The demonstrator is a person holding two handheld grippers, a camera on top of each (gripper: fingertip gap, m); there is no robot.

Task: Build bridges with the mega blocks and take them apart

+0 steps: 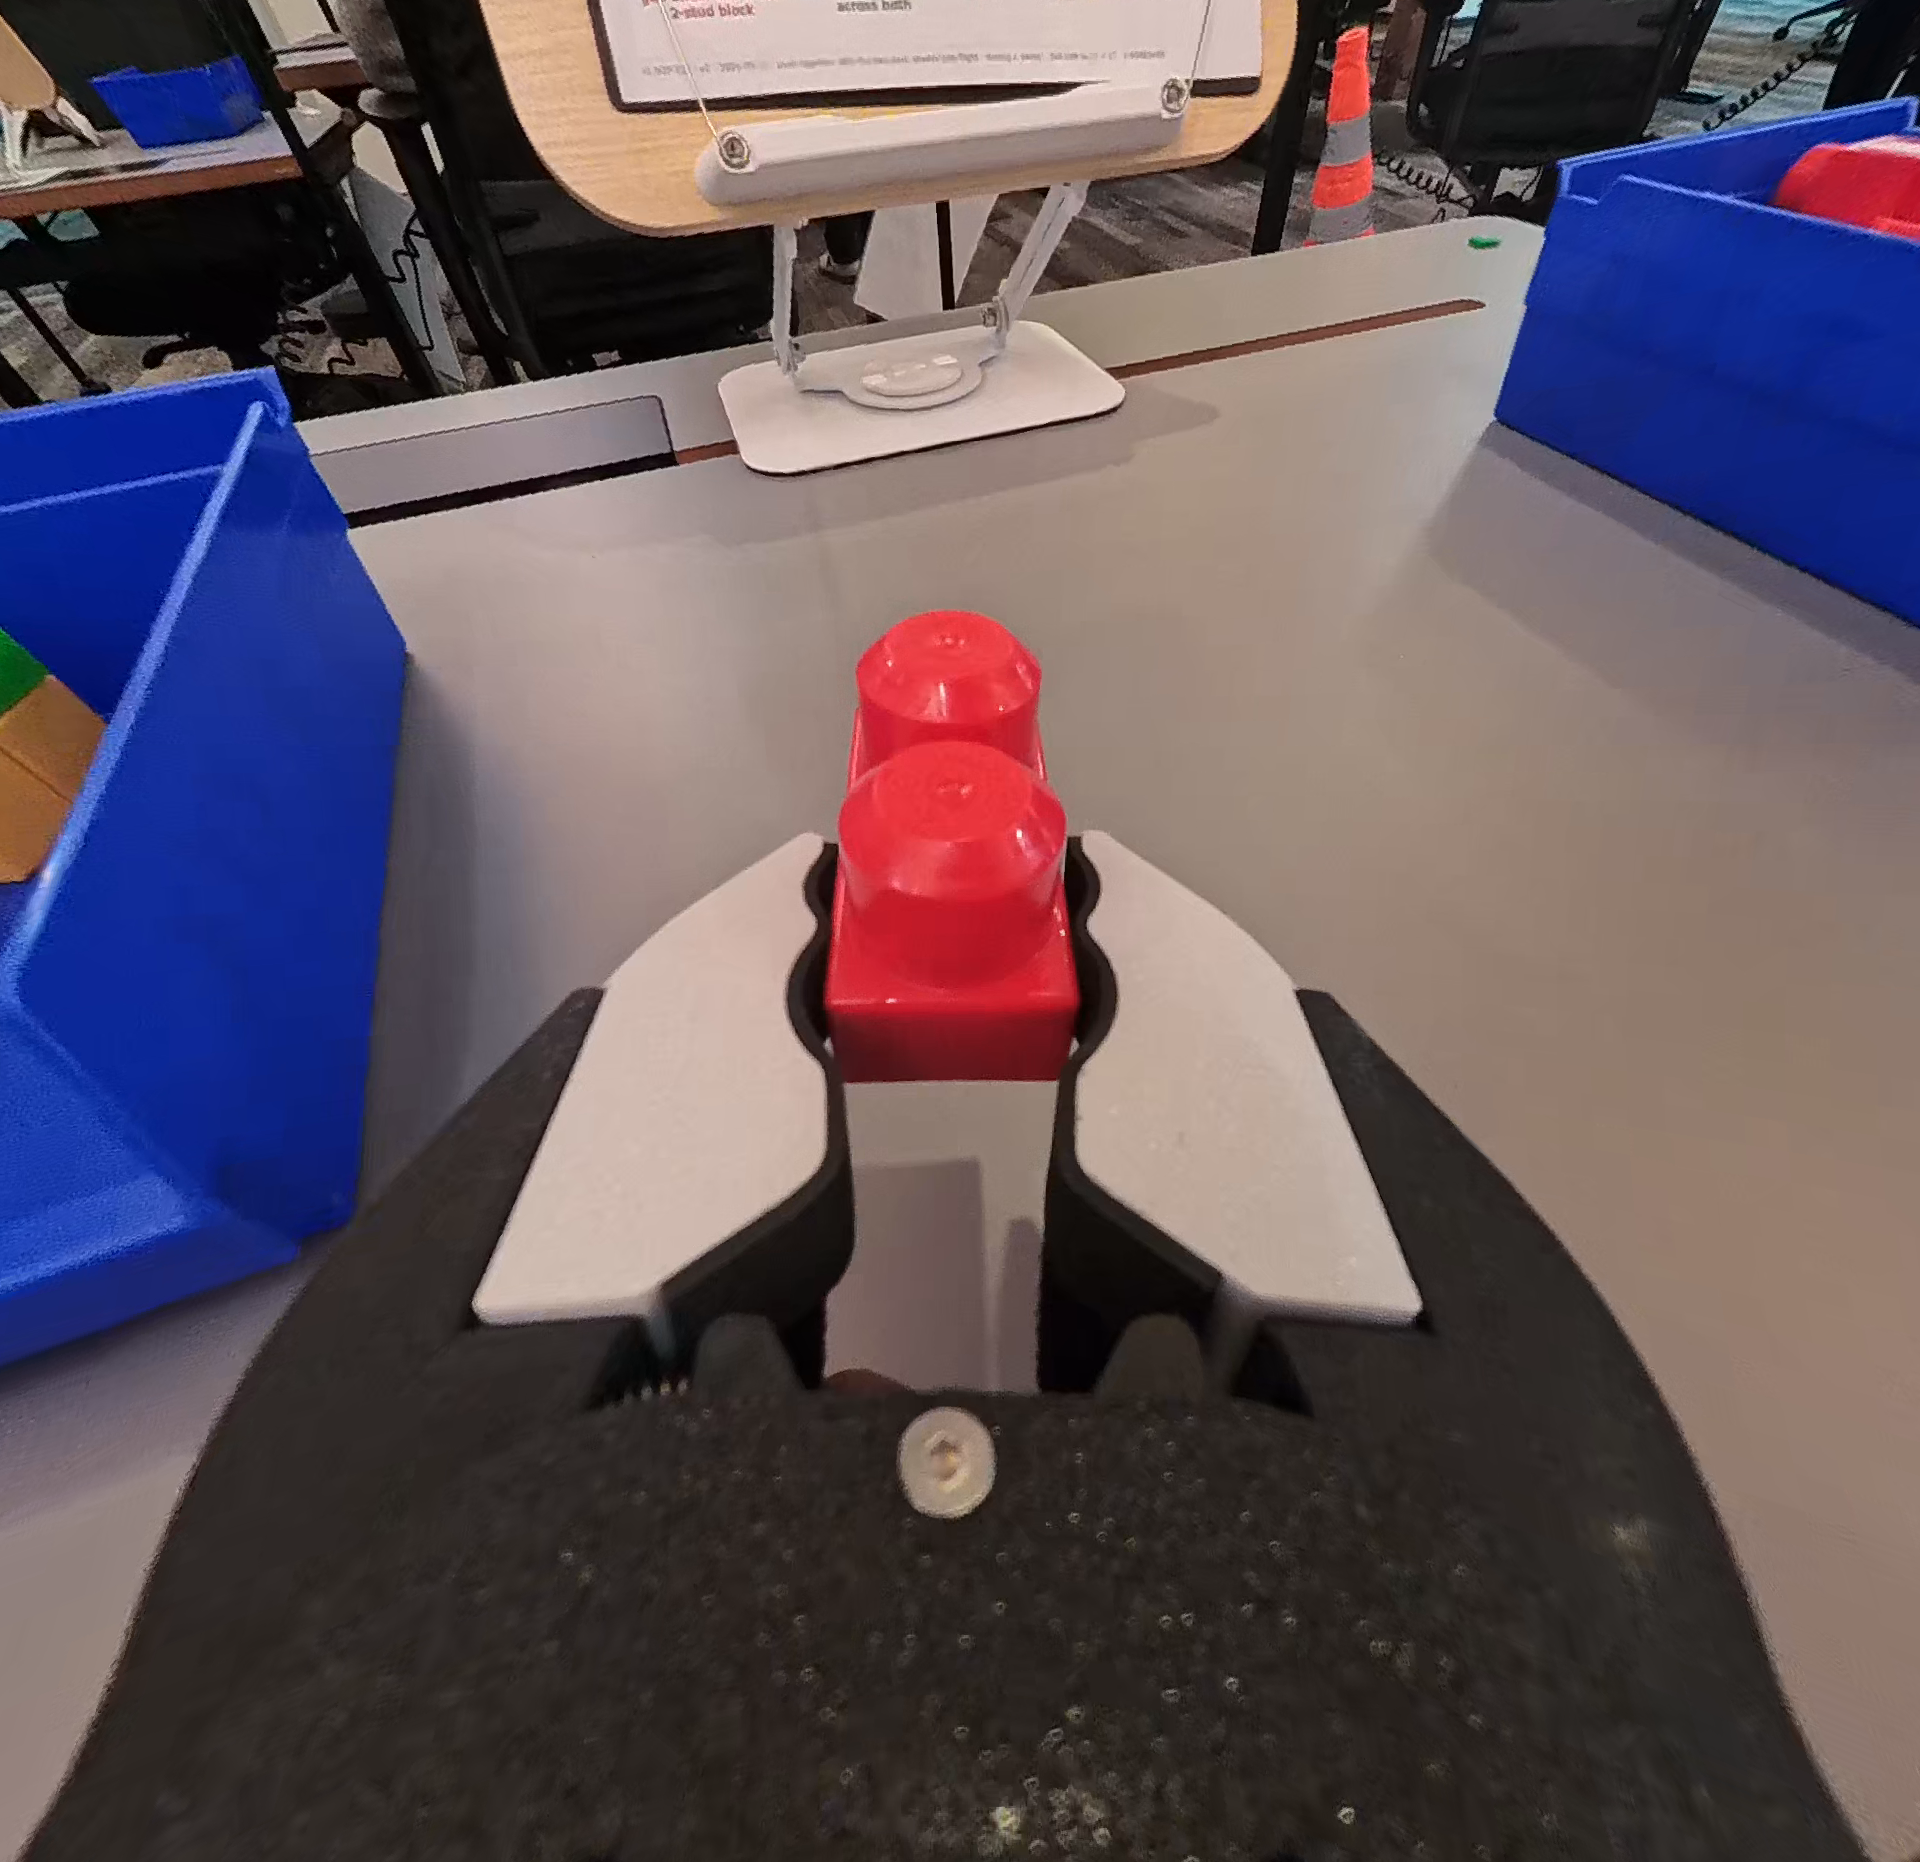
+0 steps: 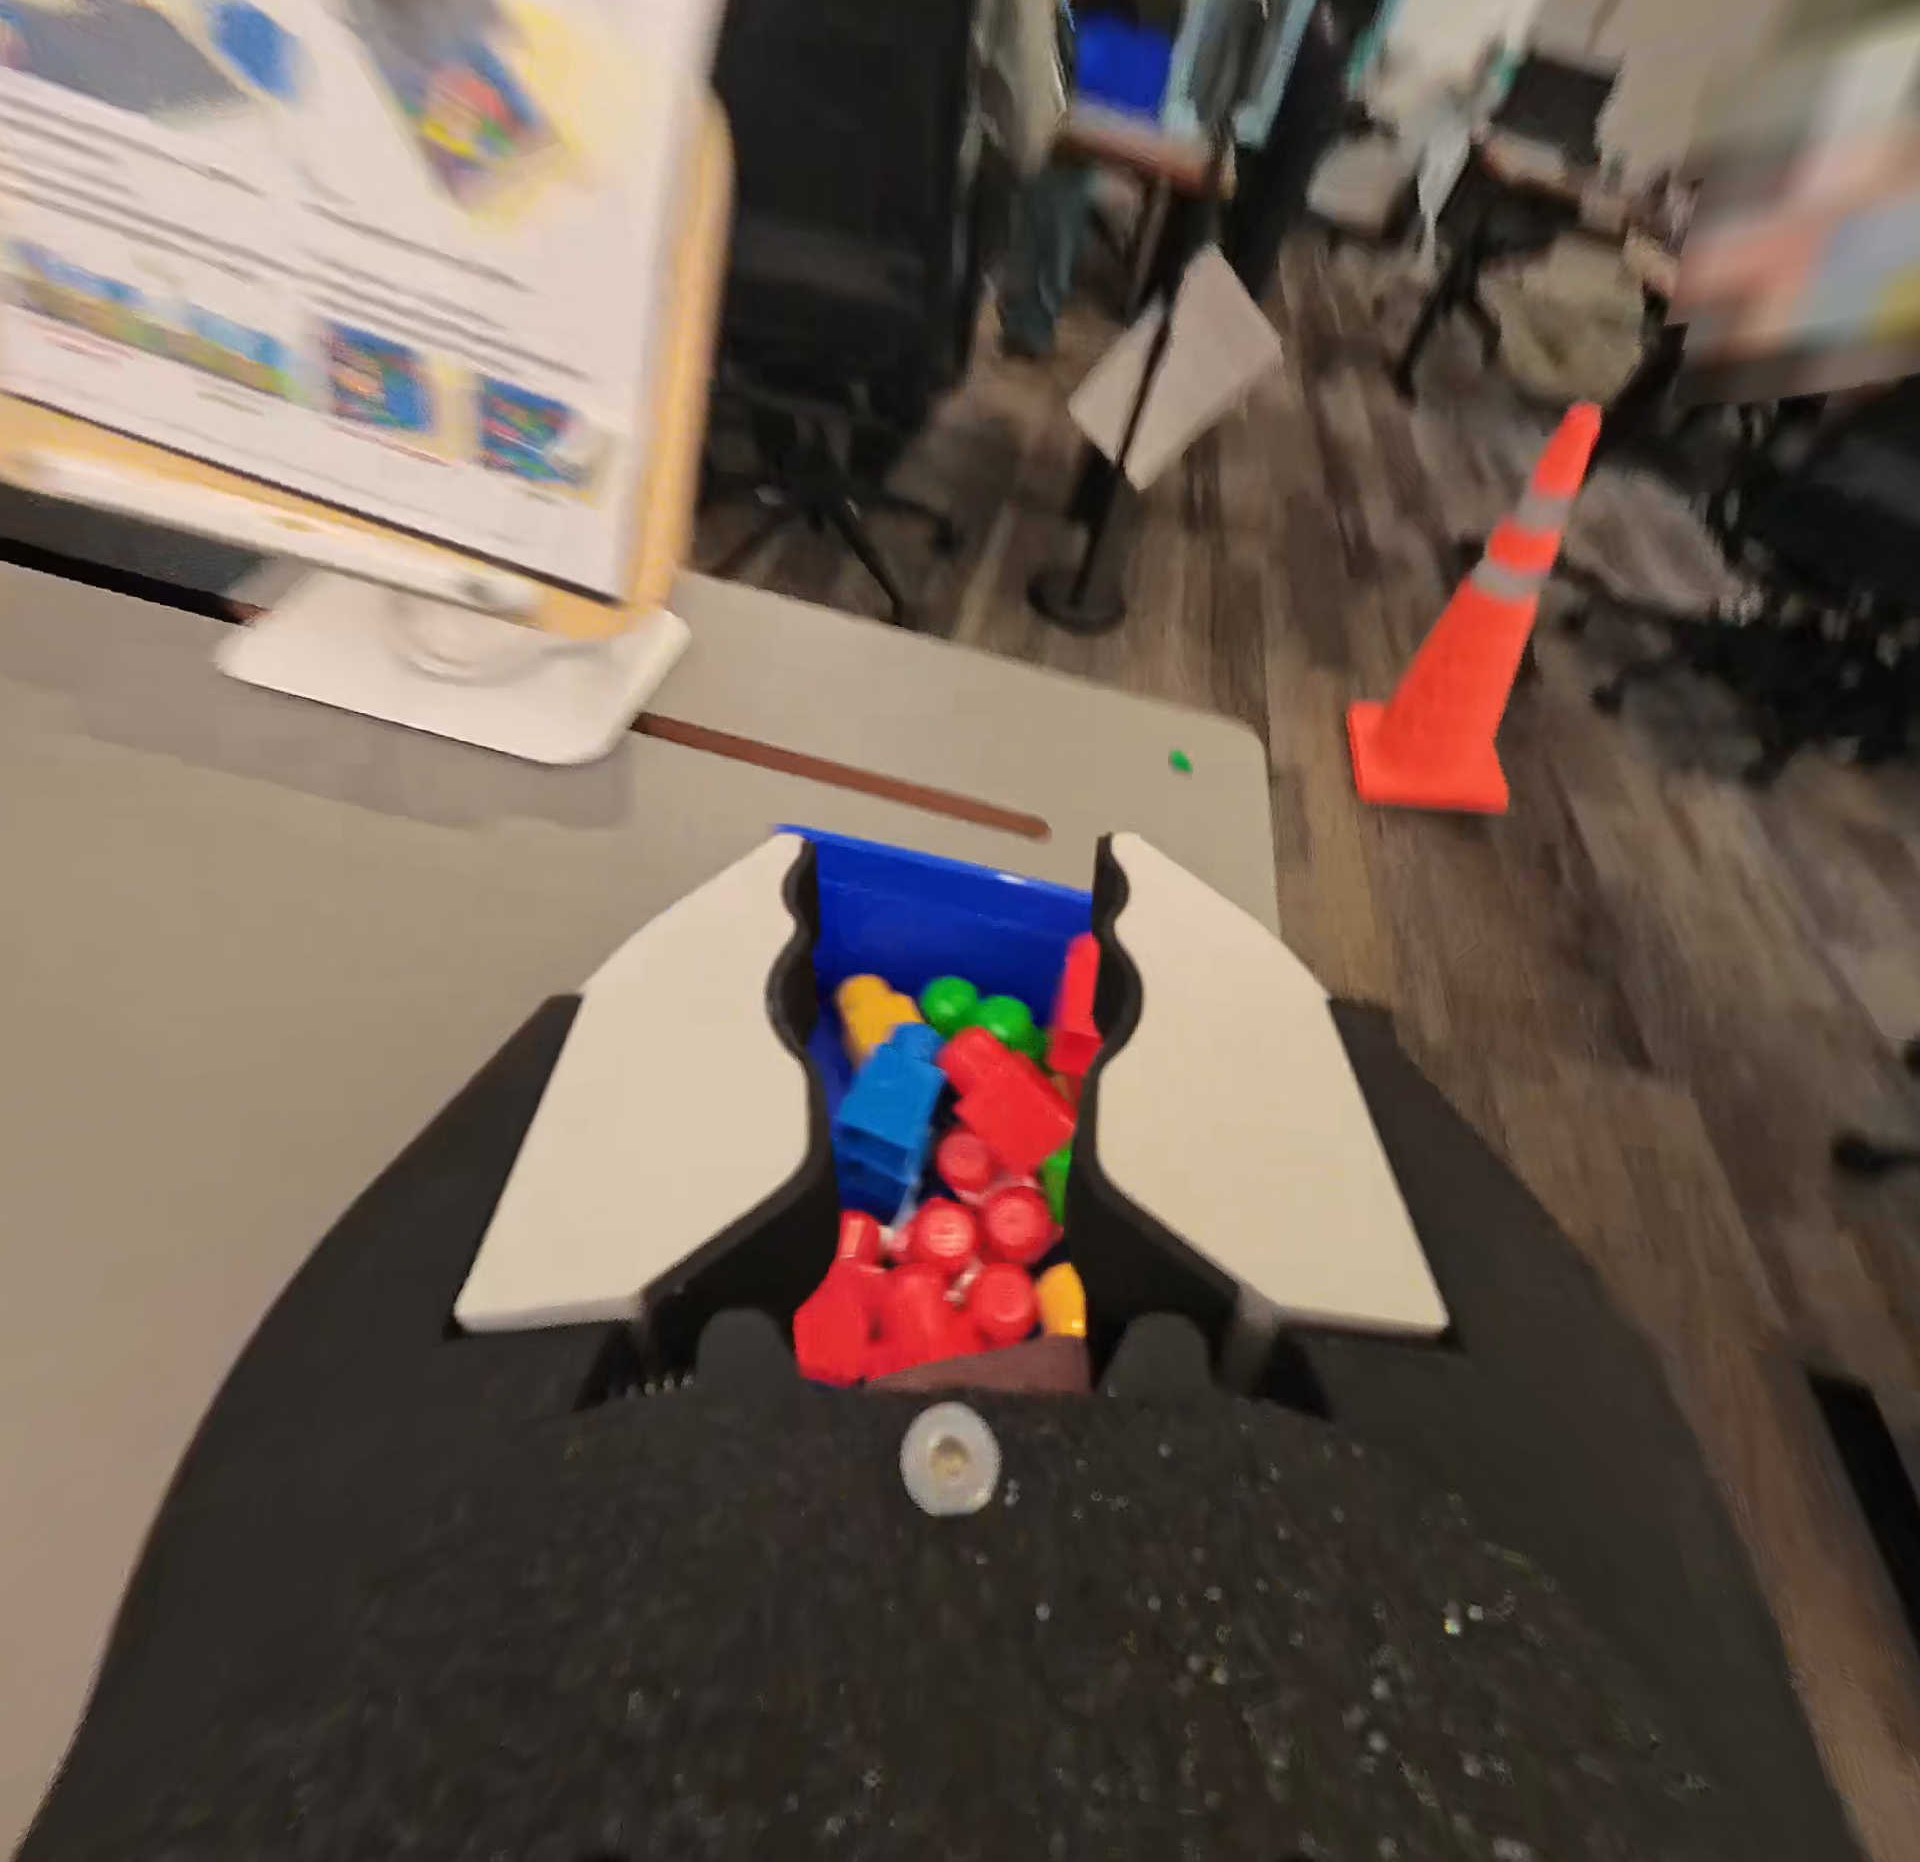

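Here the left gripper (image 1: pixel 951 939) has its two grey-and-black fingers (image 1: pixel 717 1064) closed snugly on a shiny red plastic block with two round bumps on top (image 1: pixel 948 877). The block sits upright and points away from the camera, over the middle of the smooth grey table (image 1: pixel 1351 773). I cannot tell if its bottom touches the table or hangs just above it. The fingers press on the flat sides of the near end, below the bump.

The right gripper (image 2: pixel 951 1023) is open and holds nothing. It hangs over a blue plastic bin (image 2: pixel 935 903) full of jumbled red, blue, green and yellow blocks (image 2: pixel 977 1189). This view is blurry, so small things are hard to make out.

In the left wrist view, another blue bin (image 1: pixel 208 773) stands at the left of the table, and a picture card on a white stand (image 1: pixel 914 378) stands at the back.

The block looks light, hard and hollow. It will not bend or break easily, but the shiny sides may be slippery. The flat side walls are the best place to hold it, low down, so the bumps stay free for another block to snap on. Pressing blocks together will probably need a firm push straight down.
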